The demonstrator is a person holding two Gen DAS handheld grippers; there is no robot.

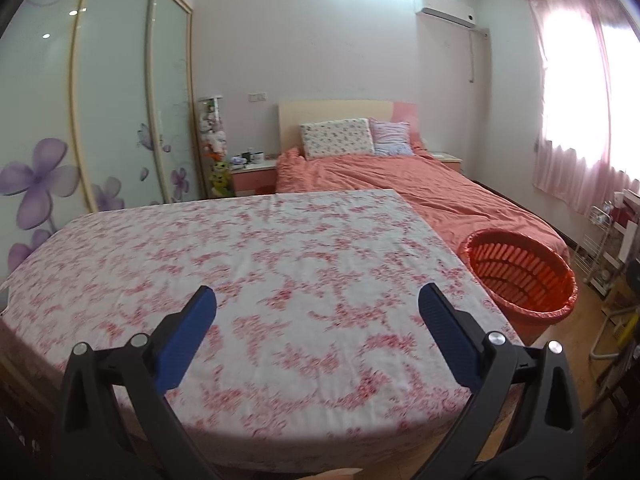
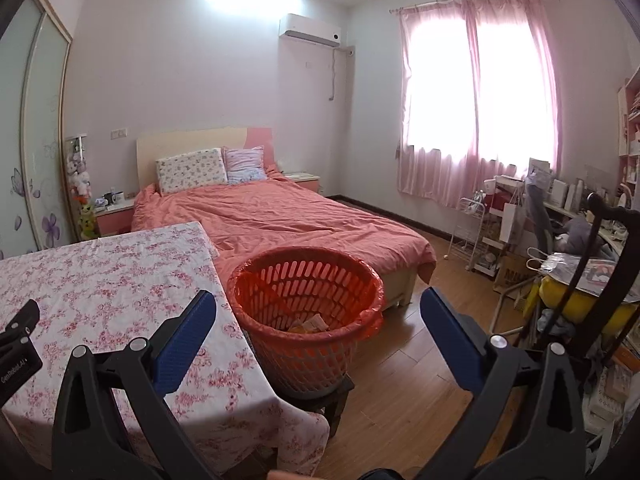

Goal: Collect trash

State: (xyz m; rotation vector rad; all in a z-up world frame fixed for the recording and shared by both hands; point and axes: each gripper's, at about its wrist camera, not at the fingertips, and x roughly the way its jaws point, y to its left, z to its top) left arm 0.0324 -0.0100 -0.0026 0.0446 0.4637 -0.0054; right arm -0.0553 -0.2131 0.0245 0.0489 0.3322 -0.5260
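Now, both hands empty:
Left gripper: fingers spread wide, nothing between, over the floral-clothed surface.
Right gripper: fingers spread wide, nothing held, aimed toward the basket.
Red basket: on a dark stool just beside the surface's corner, at the bed's foot.
Trash: papers lying in the basket bottom.

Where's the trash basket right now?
The orange basket sits on a dark stool just off the floral table's right edge, at the foot of the bed; the right wrist view centres it.
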